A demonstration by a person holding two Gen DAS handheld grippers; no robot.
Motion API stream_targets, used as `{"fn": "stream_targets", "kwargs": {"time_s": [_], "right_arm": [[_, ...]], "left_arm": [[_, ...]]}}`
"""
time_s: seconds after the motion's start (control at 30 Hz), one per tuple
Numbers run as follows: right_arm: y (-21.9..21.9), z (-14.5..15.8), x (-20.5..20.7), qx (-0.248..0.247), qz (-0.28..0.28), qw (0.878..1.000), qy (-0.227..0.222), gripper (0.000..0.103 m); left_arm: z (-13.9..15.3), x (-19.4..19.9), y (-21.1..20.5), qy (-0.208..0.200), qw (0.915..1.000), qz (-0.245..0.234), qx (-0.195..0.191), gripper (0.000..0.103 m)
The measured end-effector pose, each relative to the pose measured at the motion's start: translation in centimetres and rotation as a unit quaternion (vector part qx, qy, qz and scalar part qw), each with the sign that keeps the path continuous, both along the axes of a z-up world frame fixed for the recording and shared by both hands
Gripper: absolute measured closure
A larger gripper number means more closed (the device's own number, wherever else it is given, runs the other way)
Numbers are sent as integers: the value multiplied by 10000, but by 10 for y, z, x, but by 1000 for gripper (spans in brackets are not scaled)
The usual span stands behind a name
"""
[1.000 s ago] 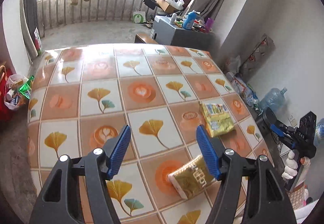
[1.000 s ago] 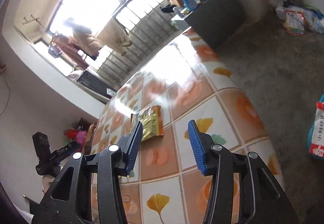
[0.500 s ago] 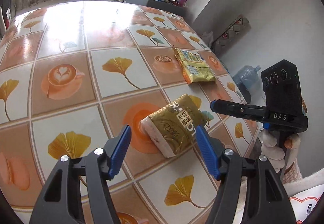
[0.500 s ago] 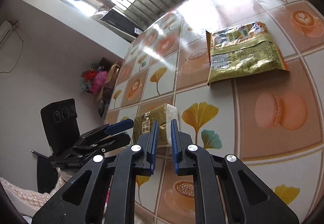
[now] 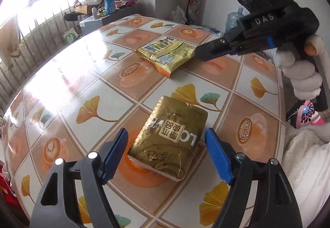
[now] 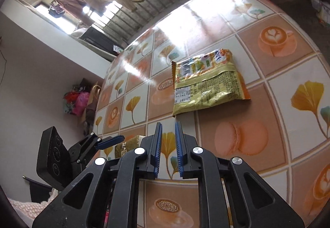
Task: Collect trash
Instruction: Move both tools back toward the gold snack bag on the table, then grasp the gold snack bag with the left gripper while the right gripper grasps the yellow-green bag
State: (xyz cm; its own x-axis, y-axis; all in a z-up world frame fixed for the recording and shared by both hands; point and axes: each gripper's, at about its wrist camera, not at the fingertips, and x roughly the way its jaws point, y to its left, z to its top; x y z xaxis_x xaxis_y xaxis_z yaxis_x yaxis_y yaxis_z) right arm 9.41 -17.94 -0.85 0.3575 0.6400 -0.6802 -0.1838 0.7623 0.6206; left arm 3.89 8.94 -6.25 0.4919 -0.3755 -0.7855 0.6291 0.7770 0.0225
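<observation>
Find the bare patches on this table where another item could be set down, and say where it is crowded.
The table lies bare from the yellow snack bag across to the window side. The strip between that bag and the gold packet is open too. It is crowded near the person: the left gripper straddles the gold packet, and the right gripper hangs just short of the bag.

Two close wrist views angled down, sharing the patterned table [image 5: 61, 75].
</observation>
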Motion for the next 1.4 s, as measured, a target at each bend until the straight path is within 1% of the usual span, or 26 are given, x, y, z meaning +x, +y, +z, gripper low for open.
{"fn": "stream_targets", "kwargs": {"time_s": [0.03,0.1,0.13,0.17,0.27,0.37,0.43,0.53,0.63,0.7,0.73,0.77,0.83,0.93,1.0,1.1,1.23,1.4], "right_arm": [[-7,2,1,-107,-150,9998,-54,81],[-18,3,6,-350,-467,9982,-124,60],[-23,2,10,-503,-655,9965,-119,58],[-27,0,15,-633,-797,9948,-101,58],[-25,-11,30,-887,-901,9920,-50,56],[-6,-21,42,-1156,-770,9903,-61,56],[2,-20,44,-1419,-681,9872,-267,56],[23,-19,46,-2018,-557,9757,-642,59],[43,-20,42,-2620,-398,9590,-1005,63],[50,-22,38,-2858,-354,9507,-1149,68],[54,-22,37,-2901,-345,9490,-1188,69],[56,-23,35,-2911,-328,9484,-1216,72],[59,-24,32,-2895,-320,9487,-1229,75],[59,-24,27,-2898,-292,9484,-1252,81],[51,-21,22,-2870,-274,9494,-1248,91],[46,-20,17,-2763,-326,9527,-1223,96],[36,-17,13,-2526,-432,9592,-1197,99],[18,-3,9,-2160,-640,9662,-1250,99]], "left_arm": [[-3,1,-2,-39,10000,-25,81,28],[-9,3,-6,-63,9997,7,241,28],[-9,4,-4,-57,9998,23,168,28],[-9,6,-3,3,9999,55,124,28],[-12,17,1,169,9995,261,-67,28],[-11,20,3,186,9989,437,-46,31],[-10,24,4,202,9980,600,-34,34],[-8,33,7,261,9956,898,-75,37],[-7,41,12,267,9920,1217,-202,41],[-8,45,12,181,9901,1385,-120,43],[-8,46,12,169,9894,1436,-111,43],[-7,46,12,169,9888,1476,-115,44],[-7,47,11,160,9881,1530,-84,44],[-7,48,11,169,9869,1604,-61,45],[-7,49,11,184,9859,1664,-53,45],[-8,50,11,208,9842,1756,-58,45],[-8,50,10,222,9824,1852,-68,46],[-6,51,13,244,9806,1943,-72,47]]}}
